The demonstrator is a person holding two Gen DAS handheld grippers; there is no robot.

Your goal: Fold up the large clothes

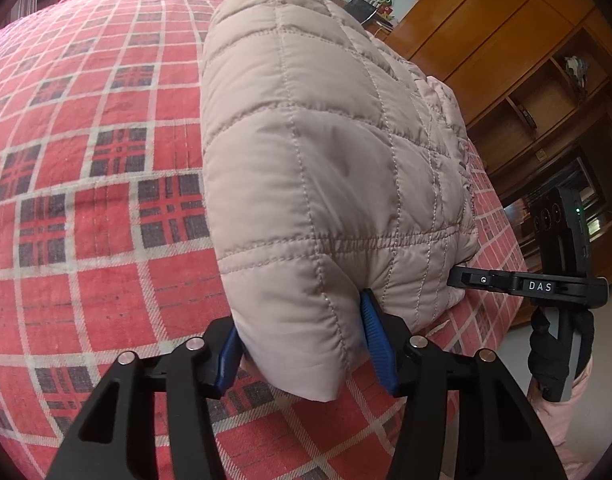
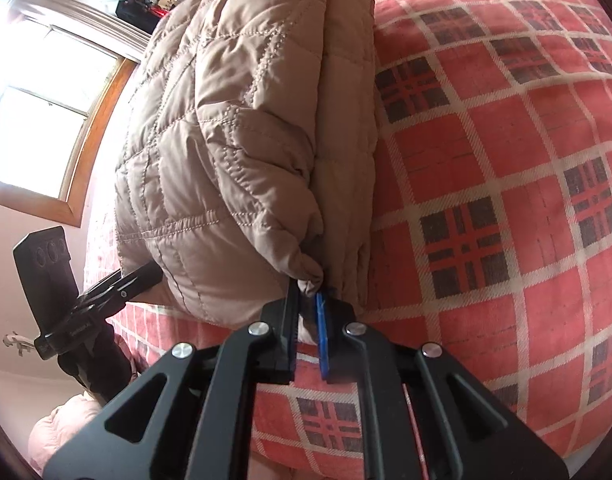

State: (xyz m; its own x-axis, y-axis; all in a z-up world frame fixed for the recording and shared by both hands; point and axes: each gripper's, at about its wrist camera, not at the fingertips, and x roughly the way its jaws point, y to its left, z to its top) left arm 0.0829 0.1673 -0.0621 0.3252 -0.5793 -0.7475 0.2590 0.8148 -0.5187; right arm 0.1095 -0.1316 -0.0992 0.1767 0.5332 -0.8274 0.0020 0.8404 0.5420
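A beige quilted puffer jacket (image 1: 326, 140) lies folded in a thick bundle on a bed with a red plaid sheet (image 1: 85, 200). My left gripper (image 1: 301, 336) has its blue pads (image 1: 376, 340) pressed on either side of a puffy near corner of the jacket, shut on it. My right gripper (image 2: 308, 308) is shut on a bunched edge of the jacket (image 2: 225, 140), its blue pads almost together. Each gripper appears in the other's view: the right gripper (image 1: 466, 280) at the jacket's right side, the left gripper (image 2: 141, 278) at its lower left.
A wooden wardrobe with open shelves (image 1: 506, 60) stands past the bed's right edge. A cluttered desk (image 1: 366, 8) sits behind the jacket. A bright window (image 2: 45, 100) is on the wall. A gloved hand (image 1: 558, 344) holds the right gripper. Bare plaid sheet (image 2: 506, 200) spreads beside the jacket.
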